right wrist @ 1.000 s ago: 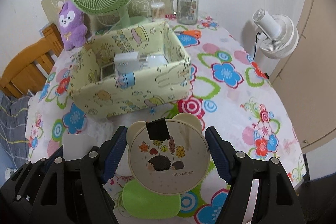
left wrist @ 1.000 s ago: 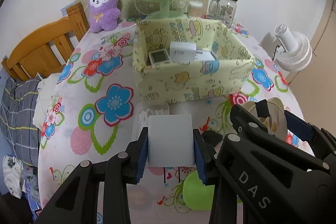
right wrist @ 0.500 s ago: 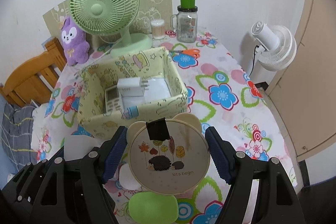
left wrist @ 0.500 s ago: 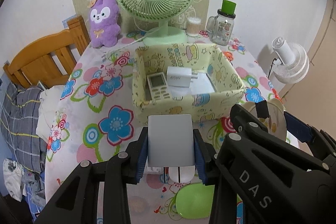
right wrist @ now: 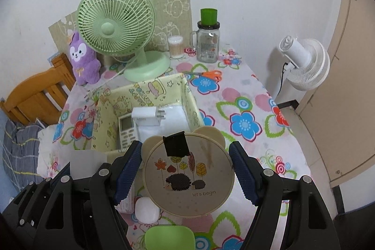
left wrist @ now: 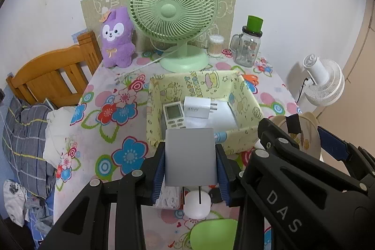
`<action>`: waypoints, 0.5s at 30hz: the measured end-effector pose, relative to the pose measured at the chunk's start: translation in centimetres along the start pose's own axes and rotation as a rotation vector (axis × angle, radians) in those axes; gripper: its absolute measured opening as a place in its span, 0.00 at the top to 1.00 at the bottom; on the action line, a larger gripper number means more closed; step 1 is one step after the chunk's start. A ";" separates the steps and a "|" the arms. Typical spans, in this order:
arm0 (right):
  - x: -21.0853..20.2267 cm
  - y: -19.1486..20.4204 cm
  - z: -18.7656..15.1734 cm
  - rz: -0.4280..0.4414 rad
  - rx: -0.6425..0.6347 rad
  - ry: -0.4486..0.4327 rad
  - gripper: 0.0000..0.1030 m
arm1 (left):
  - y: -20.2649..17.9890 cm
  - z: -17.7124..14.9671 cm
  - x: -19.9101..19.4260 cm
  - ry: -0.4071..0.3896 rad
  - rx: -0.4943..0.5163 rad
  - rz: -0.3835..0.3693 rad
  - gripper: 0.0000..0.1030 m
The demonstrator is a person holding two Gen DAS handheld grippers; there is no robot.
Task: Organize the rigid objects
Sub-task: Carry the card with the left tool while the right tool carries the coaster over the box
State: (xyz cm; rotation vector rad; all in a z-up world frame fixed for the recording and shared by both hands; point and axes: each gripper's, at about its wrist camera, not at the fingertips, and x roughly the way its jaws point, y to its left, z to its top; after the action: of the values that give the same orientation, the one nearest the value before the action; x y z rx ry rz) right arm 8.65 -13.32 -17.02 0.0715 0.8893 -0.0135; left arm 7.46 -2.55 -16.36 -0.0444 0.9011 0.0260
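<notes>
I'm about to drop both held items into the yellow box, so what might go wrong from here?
1. The left tool grips the grey slab only by its side edges, so it may slip or tilt.
2. The yellow box already holds a remote, a charger and a white pad; the round hedgehog case in the right tool may land on the charger's prongs.
3. Both tools sit close together and could collide.
</notes>
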 end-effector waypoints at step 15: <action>1.3 -0.7 3.2 0.017 -0.038 -0.004 0.24 | -1.2 2.5 1.0 -0.012 -0.041 0.018 0.61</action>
State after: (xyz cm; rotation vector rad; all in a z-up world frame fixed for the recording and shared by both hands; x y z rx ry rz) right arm 11.89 -14.26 -16.09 0.0439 0.8850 0.0194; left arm 10.10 -3.65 -15.51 -0.0741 0.8890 0.0616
